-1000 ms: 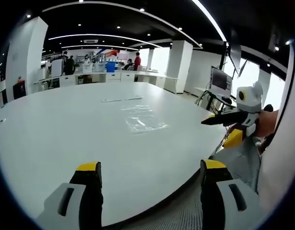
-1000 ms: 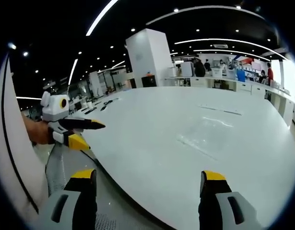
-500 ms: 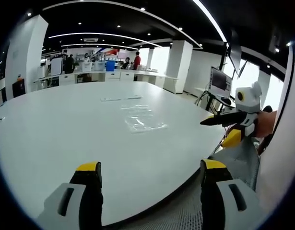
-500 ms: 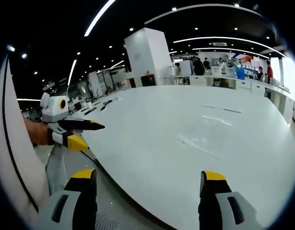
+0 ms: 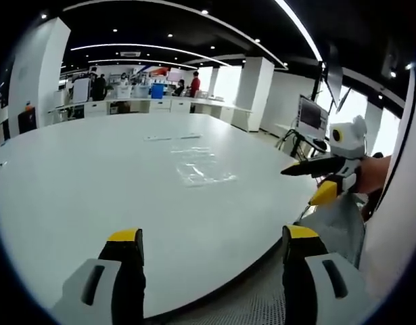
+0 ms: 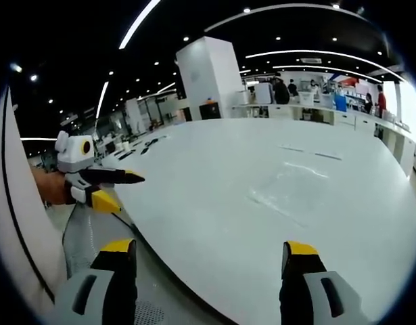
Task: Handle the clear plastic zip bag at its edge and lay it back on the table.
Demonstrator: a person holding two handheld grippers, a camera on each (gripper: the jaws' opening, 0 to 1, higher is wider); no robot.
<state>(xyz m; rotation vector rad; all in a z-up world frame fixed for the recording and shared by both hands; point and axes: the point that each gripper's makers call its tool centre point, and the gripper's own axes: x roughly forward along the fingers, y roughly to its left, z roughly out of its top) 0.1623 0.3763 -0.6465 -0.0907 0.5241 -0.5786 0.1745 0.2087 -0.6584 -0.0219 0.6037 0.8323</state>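
My left gripper and right gripper both hang level, jaws spread wide, each gripped in 1 of my hands.

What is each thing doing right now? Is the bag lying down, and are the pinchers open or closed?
clear plastic zip bag: lying flat on the table, nothing touching it.
left gripper: open, jaws wide apart, holding nothing, near the table edge.
right gripper: open, jaws wide apart, holding nothing.
table: white, bag resting toward its far side.
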